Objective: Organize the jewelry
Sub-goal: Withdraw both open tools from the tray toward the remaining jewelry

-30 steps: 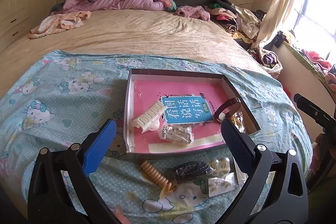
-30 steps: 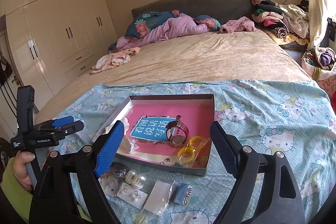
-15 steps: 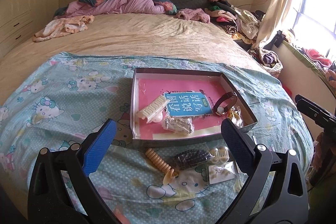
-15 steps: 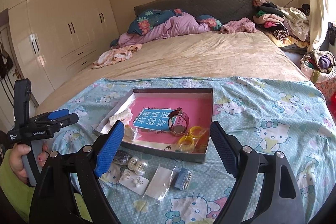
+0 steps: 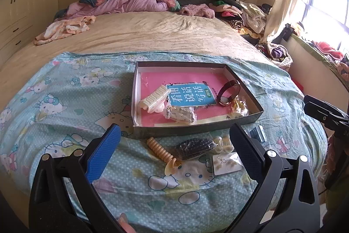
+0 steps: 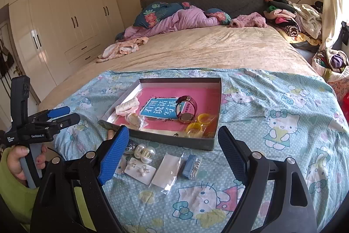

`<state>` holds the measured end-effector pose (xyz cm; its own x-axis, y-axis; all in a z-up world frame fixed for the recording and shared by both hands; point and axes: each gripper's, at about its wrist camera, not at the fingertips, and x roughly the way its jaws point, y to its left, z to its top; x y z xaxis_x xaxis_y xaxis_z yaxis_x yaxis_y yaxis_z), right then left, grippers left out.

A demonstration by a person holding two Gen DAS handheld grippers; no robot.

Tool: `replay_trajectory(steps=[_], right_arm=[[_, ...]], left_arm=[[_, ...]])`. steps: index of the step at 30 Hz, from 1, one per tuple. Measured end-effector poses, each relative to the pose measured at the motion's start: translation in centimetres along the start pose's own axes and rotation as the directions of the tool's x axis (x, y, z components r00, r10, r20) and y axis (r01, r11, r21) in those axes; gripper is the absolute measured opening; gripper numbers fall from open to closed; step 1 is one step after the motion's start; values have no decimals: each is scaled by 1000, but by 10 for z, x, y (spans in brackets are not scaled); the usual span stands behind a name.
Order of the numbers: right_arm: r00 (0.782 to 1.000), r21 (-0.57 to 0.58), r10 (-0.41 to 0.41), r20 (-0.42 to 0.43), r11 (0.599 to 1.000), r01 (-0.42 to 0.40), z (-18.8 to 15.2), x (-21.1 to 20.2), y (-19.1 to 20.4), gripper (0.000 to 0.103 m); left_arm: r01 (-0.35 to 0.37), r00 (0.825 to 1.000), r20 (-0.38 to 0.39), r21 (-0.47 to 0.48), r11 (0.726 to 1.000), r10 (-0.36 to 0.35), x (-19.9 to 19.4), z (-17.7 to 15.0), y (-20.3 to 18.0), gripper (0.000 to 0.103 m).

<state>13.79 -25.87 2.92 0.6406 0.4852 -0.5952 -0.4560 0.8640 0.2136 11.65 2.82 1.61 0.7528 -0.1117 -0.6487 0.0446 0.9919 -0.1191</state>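
The right gripper [image 6: 172, 153] stood spread wide and empty, angled down over the loose pieces on the blanket [image 6: 272, 102]. The left gripper [image 5: 174, 143] was likewise spread and held nothing.

Nearest the right gripper, directly between and just beyond its fingertips, lay a clear bag [image 6: 168, 170] and a small blue box [image 6: 192, 166]. The bag's long axis ran roughly along the gripper's pointing line, not across the jaws. To the left of these, close to the left finger [image 6: 113, 156], lay an earring card [image 6: 140, 169] and a pearl clip [image 6: 145, 152].

Nearest the left gripper lay a beige coil [image 5: 162, 152], its long axis slanting toward the lower right, and a dark bagged piece [image 5: 194, 146] beside it.

Beyond all these sat the tray [image 6: 174, 142], its near wall close behind the loose pieces. It already held a watch [image 6: 186, 109], yellow rings [image 6: 196, 123] and a white clip [image 6: 127, 106].

Judged from this layout, the right hand was nearer the box and bag, the left nearer the coil; each transfer would run forward over the near wall.
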Motion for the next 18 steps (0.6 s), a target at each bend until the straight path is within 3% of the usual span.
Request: replay_trajectory(steps=[18], right_arm=[[991, 17, 48, -123, 999, -46, -42, 18, 11, 83]], left_arm=[[19, 997, -82, 53, 998, -15, 10, -35, -16, 93]])
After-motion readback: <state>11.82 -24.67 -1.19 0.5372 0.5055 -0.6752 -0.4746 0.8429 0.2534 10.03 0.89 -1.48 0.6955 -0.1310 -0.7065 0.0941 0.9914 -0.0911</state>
